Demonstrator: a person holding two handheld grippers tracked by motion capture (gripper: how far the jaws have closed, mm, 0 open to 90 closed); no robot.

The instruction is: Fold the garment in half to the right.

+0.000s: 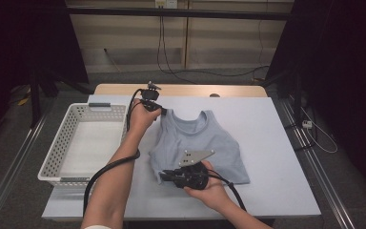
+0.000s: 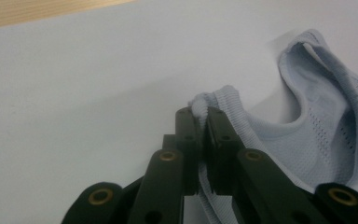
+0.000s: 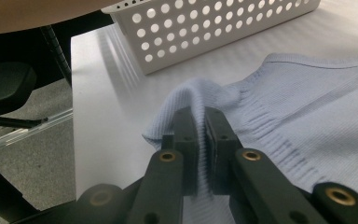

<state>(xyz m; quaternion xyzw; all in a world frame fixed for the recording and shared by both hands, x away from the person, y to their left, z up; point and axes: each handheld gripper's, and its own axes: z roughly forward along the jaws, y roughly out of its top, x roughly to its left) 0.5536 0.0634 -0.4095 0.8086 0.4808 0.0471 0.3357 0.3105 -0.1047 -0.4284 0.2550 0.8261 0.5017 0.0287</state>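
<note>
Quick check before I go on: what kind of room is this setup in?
Probably a lab or recording workspace, not a home: a covered table flanked by dark curtains, loose cables on the floor, and metal rails alongside.

tank tops: 1 — light blue [image 1: 198, 143] | baskets: 1 — white, perforated [image 1: 83, 143] | tables: 1 [image 1: 276, 157] | grippers: 2, left gripper [image 1: 161, 110] and right gripper [image 1: 164, 175] | hands: 2 | forearms: 2 | grey three-cornered plates: 1 [image 1: 198, 156]

No legible text or labels anywhere.
</note>
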